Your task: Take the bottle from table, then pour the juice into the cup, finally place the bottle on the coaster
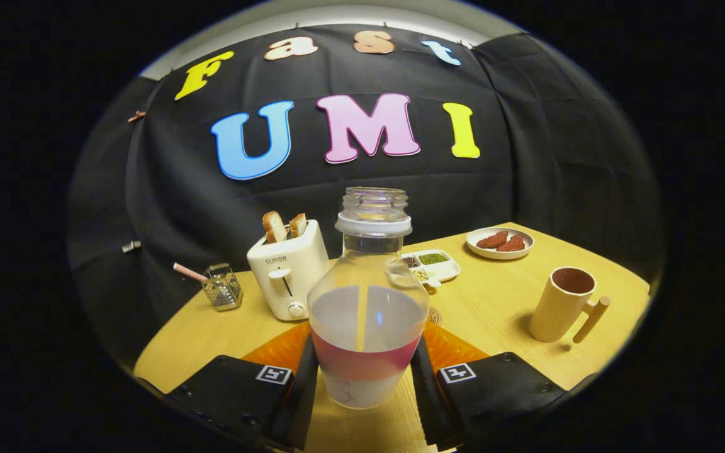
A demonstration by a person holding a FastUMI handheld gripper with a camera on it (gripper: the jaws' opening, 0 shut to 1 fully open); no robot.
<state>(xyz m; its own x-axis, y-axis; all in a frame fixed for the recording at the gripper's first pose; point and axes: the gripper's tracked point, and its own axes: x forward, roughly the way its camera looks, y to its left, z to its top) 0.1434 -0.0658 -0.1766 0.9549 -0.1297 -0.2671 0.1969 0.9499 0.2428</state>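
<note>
- Jaws (365, 371) pinch bottle (367, 302) at its lower body, one each side; bottle upright, uncapped, lifted off worktop (494, 302).
- Cup (562, 304) upright nr worktop's right edge.
- Coaster (447, 346) behind bottle.
- Toaster (288, 269) nr back edge.

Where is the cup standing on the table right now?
In the gripper view the cup stands upright on the wooden table, beyond the fingers and right of the held bottle, nearer than the plate of food.

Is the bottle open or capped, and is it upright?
Open and upright. The bottle shows a bare threaded mouth with no cap, its neck points straight up, and its liquid lies level. The gripper fingers press both its sides.
</note>
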